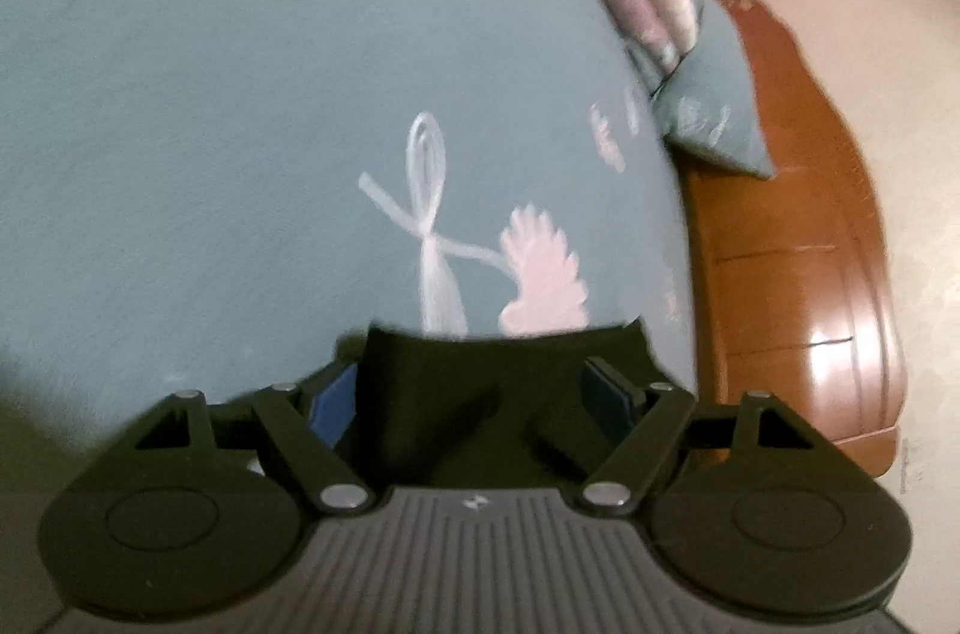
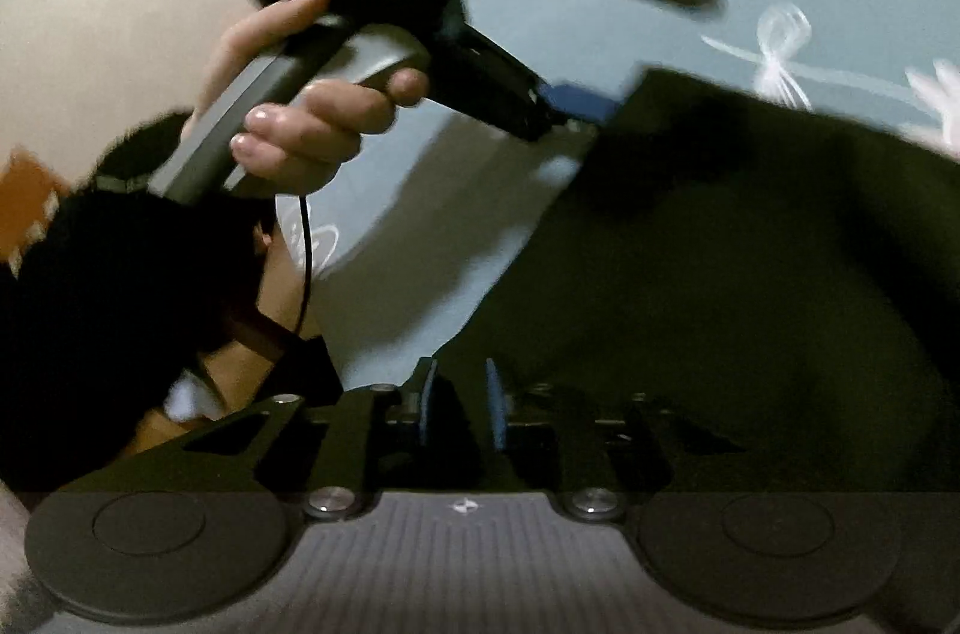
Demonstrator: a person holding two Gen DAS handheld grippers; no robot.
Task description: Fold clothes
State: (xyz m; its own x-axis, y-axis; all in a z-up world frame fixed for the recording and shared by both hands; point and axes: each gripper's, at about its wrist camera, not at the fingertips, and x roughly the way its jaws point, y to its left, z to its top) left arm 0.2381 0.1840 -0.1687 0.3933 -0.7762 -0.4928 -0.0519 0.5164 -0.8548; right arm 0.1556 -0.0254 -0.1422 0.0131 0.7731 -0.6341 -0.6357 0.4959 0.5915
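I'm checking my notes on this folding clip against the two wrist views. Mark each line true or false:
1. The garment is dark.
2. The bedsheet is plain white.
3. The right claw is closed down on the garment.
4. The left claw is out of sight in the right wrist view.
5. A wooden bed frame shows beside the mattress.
1. True: the dark garment lies on the bed.
2. False: the bedsheet is blue-grey with white and pink prints.
3. True: the right claw has its pads nearly together on the garment's edge.
4. False: the left claw is visible there, held by a hand, its tip at the garment's corner.
5. True: the wooden bed frame runs along the mattress edge.
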